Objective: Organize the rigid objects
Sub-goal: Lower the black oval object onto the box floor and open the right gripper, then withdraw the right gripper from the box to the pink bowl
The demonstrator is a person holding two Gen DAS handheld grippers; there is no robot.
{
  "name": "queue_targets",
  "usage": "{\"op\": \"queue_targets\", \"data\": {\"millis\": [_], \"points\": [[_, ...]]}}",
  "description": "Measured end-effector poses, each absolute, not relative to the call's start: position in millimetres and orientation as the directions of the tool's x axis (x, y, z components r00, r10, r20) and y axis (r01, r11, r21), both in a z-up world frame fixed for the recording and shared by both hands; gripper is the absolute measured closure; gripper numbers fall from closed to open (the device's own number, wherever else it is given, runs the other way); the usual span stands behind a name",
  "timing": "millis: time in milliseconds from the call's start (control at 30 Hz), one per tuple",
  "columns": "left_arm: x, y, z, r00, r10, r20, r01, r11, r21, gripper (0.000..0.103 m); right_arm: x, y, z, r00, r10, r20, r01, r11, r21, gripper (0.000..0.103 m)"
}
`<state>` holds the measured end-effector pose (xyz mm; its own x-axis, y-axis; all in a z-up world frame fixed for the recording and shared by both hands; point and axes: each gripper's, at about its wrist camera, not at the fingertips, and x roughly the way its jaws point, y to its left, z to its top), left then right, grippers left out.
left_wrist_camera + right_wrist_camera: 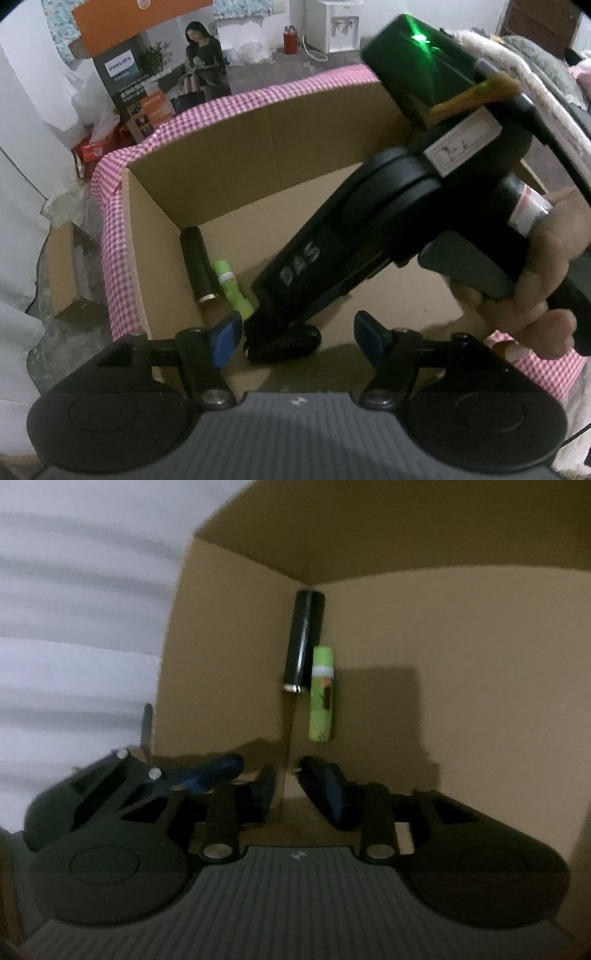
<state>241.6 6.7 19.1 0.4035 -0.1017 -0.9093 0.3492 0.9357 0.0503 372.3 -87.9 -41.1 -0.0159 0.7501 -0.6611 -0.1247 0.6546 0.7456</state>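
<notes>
- Left wrist view: the left tongs (297, 332) stand parted about halfway over the open cardboard box (236, 147), nothing between the blue pads and nothing touched.
- Ahead and left of them, on the box floor by the left wall, lie a black cylinder (199, 269) and a green tube (234, 290), side by side and touching or nearly so.
- The right tongs (284, 341) reach down into the box from the upper right, held by a hand (546, 280); their tips are dark and blurred just ahead of the left tongs, so I cannot tell here what they touch.
- Right wrist view: the right tongs (290, 786) show a narrow gap, with nothing between the pads.
- The black cylinder (304, 642) and green tube (322, 694) lie straight ahead of them near the box corner (306, 579), apart from the tips.
- The left tongs (207, 771) sit just to their left, blurred.
</notes>
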Motion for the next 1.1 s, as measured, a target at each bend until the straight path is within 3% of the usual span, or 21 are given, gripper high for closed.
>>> {"op": "queue_targets", "data": {"millis": [67, 433, 500, 567, 667, 767, 900, 1100], "points": [[235.7, 6.9, 26.5, 0.426, -0.113, -0.898, 0.344, 0.938, 0.045, 0.033, 370.6, -95.5, -32.5, 0.027, 0.754, -0.657, -0.137, 0.654, 0.744, 0.060], [165.0, 13.7, 100.5, 0.670, -0.210, -0.712, 0.333, 0.942, 0.036, 0.022, 312.1, -165.4, 60.1, 0.319, 0.790, -0.524, -0.296, 0.608, 0.737, 0.046], [146.4, 13.3, 112.1, 0.709, -0.229, -0.667, 0.344, 0.938, 0.043, 0.015, 284.3, -184.4, 82.5, 0.388, 0.786, -0.481, -0.351, 0.609, 0.711, 0.037], [128.2, 12.4, 118.1, 0.737, -0.241, -0.632, 0.343, 0.938, 0.042, 0.009, 253.7, -200.9, 100.6, 0.456, 0.770, -0.447, -0.398, 0.625, 0.671, 0.020], [106.0, 10.3, 116.9, 0.734, -0.275, -0.620, 0.362, 0.932, 0.015, 0.005, 203.4, -226.3, 120.7, 0.560, 0.718, -0.413, -0.451, 0.682, 0.576, 0.012], [87.9, 9.7, 100.6, 0.702, -0.309, -0.641, 0.357, 0.932, -0.058, 0.005, 154.3, -244.2, 122.1, 0.645, 0.640, -0.418, -0.446, 0.759, 0.474, 0.001], [65.9, 10.1, 66.2, 0.687, -0.355, -0.634, 0.360, 0.924, -0.127, 0.005, 103.8, -255.8, 106.6, 0.701, 0.534, -0.472, -0.391, 0.842, 0.372, 0.001], [38.2, -17.2, 19.8, 0.665, -0.365, -0.651, 0.416, 0.906, -0.084, 0.005, 60.5, -245.0, 62.5, 0.734, 0.310, -0.604, -0.242, 0.951, 0.193, 0.001]]}}
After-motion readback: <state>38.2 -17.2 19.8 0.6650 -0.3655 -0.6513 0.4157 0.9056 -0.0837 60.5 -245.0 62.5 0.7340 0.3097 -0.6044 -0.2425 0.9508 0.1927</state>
